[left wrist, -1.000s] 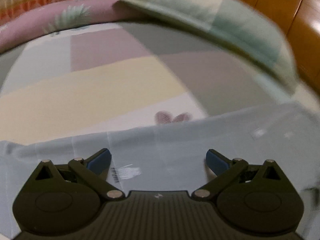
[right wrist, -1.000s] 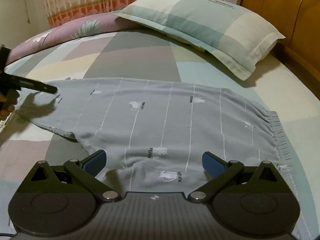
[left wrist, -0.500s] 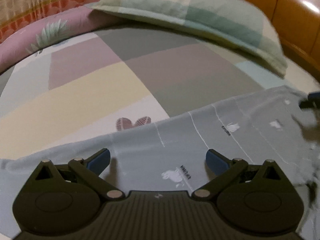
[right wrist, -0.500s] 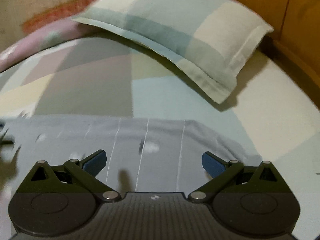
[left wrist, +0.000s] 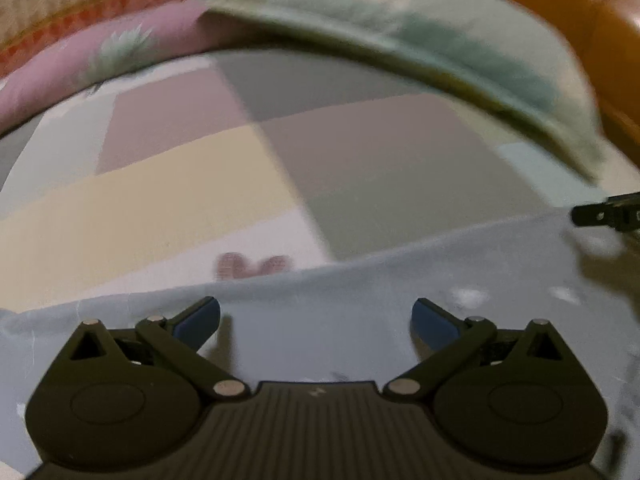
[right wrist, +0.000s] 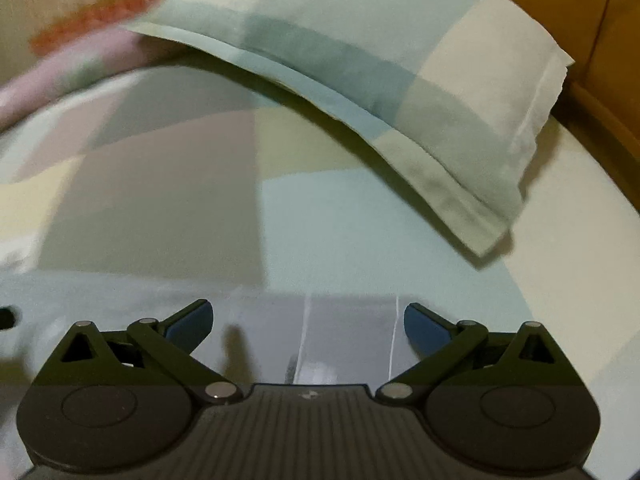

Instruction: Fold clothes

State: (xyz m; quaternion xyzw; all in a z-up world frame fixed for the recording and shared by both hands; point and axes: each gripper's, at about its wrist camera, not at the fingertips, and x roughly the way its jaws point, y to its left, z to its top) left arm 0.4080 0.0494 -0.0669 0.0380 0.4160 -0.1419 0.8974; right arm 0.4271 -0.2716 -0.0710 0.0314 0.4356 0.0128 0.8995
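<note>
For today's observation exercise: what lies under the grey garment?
The grey garment lies spread on the patchwork bedsheet, whose coloured blocks show beyond its far edge. Whatever is directly beneath the cloth is covered and cannot be seen.

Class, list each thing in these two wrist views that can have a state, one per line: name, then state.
left gripper: open, holding nothing, low over the garment
right gripper: open, holding nothing, low over the garment
grey garment: spread flat on the bed, not yet folded
pillow: lying on the bed near the headboard, apart from the garment
bedsheet: smooth, spread flat
</note>
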